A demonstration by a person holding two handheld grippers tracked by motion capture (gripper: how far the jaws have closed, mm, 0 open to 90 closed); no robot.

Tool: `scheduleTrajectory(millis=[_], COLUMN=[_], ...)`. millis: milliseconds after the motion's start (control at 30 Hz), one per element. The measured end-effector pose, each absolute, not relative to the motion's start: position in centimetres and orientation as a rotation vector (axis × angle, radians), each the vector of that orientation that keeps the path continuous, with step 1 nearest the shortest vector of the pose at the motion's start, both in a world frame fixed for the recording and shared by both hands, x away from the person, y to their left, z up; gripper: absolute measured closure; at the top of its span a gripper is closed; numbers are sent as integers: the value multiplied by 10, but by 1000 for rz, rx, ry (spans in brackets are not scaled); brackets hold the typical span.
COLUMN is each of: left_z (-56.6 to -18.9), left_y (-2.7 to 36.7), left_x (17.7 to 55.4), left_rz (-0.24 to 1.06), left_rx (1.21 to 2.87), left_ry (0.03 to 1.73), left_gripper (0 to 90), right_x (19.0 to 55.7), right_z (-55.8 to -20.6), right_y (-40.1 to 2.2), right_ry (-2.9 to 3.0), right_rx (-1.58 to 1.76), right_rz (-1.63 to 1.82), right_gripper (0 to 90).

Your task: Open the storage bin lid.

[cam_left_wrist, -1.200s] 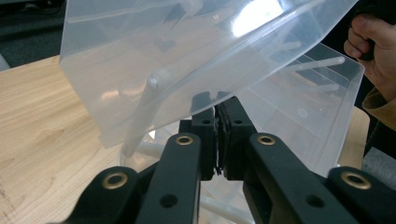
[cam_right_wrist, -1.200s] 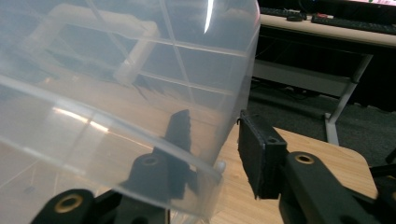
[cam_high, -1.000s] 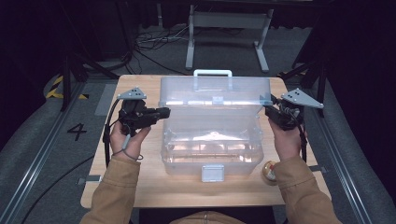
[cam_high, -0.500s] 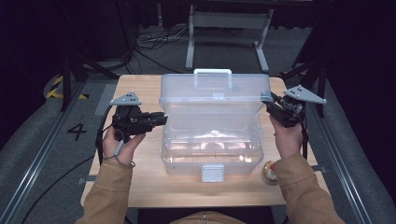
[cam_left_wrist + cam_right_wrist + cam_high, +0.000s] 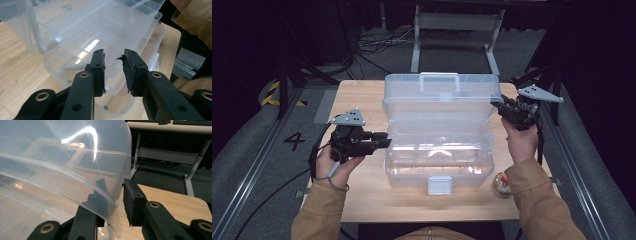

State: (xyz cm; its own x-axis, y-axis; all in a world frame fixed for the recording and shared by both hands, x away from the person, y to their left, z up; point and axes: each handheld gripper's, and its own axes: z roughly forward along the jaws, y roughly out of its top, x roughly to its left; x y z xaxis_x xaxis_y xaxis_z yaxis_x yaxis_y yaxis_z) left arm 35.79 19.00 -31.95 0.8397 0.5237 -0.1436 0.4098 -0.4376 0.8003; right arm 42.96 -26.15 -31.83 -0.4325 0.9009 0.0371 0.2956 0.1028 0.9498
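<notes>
We see a clear plastic storage box [image 5: 438, 150] standing in the middle of the wooden table [image 5: 362, 200], its latch tab facing us and its lid [image 5: 442, 97] raised at the far side, with the carry handle along the lid's top edge. Inside sits a clear divided tray [image 5: 105, 22], whose compartments look bare as far as we can make out; something pale lies lower in the box, too blurred through the plastic for us to name.

Our left gripper [image 5: 384, 141] hovers just beside the box's left wall. Its jaws have just been opening and now stand apart with nothing between them, the pads clear of the plastic in the left gripper view.

Our right gripper [image 5: 502, 107] is at the right corner of the lid. In the right gripper view the lid's edge passes between the jaws [image 5: 113, 202], but we cannot tell whether the pads press on it.

A small round container [image 5: 501, 183] rests on the table near the box's right front corner.
</notes>
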Motion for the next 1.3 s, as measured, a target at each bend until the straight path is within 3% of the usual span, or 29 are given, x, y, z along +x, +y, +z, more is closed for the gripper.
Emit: scheduleTrajectory(millis=[933, 1300], left_z=[-366, -385], left_y=[151, 140], left_x=[351, 357], left_rz=[-56, -53], left_rx=[2359, 2447], left_ry=[525, 514], left_gripper=[642, 575], right_x=[441, 443], right_z=[-315, -313], right_y=[-263, -260], right_ry=[1791, 1768], right_rx=[1231, 1234], right_rz=[1383, 1372], right_gripper=[743, 747])
